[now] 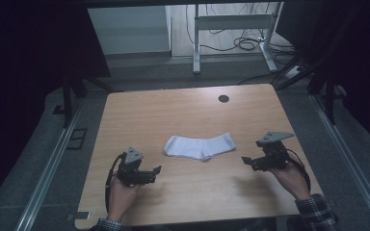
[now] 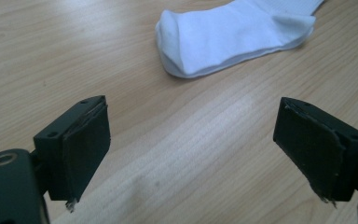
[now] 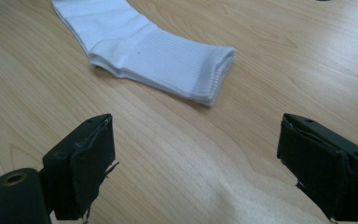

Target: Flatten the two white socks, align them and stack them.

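Black pads face each other across a wide gap on both tools: the left gripper (image 2: 193, 154) and the right gripper (image 3: 196, 168) each stand with jaws spread and nothing between them, hovering low over bare wood. Ahead of both lies the white sock (image 1: 200, 146), a layered pair by the look of its doubled edges, flat near the middle of the table (image 1: 173, 110). Its toe end points left toward the left gripper (image 1: 144, 174); its ribbed cuff (image 3: 205, 74) points right toward the right gripper (image 1: 257, 161). Neither tool touches it.

This looks like the approach before a grasp. The next move likely calls for each gripper to advance to its own end and close on thin fabric lying flush with the wood, so the lower jaw must slide under.

The tabletop is pale wood grain with a dark cable hole (image 1: 224, 98) at the far side. Beyond it are a metal desk frame (image 1: 231, 21), loose cables (image 1: 248, 43) on the floor and dark curtains at the sides.
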{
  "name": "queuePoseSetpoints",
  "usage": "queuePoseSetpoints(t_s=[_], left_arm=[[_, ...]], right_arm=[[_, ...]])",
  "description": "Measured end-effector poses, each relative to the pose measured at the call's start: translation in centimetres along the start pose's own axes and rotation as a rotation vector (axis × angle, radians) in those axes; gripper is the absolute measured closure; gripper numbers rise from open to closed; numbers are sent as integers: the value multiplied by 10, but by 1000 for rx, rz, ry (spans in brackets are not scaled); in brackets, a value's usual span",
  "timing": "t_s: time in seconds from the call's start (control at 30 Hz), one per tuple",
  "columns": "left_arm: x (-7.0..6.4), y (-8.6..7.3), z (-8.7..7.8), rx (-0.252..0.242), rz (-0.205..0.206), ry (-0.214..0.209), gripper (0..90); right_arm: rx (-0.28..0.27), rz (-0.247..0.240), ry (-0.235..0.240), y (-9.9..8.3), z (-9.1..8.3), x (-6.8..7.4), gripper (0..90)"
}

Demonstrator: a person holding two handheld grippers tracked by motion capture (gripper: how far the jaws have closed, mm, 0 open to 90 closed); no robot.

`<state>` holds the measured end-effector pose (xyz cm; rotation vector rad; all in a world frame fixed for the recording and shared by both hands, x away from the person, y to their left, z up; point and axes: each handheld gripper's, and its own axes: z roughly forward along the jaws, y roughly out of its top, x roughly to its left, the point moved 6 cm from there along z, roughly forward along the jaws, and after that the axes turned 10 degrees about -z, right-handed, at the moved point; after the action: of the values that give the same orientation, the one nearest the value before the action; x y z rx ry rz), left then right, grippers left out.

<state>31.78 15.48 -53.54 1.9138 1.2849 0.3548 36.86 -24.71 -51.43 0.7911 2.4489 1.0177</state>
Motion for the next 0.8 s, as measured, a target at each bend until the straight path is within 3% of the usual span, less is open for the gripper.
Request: queuePoseSetpoints(t_s=[0.4,0.8], left_arm=[[0,-18,-10,6,-15,-1,114],[-5,-36,-1,47,1,6,112]], right_arm=[[-7,14,-17,-19,-14,-1,104],[6,43,10,-40,-8,4,97]])
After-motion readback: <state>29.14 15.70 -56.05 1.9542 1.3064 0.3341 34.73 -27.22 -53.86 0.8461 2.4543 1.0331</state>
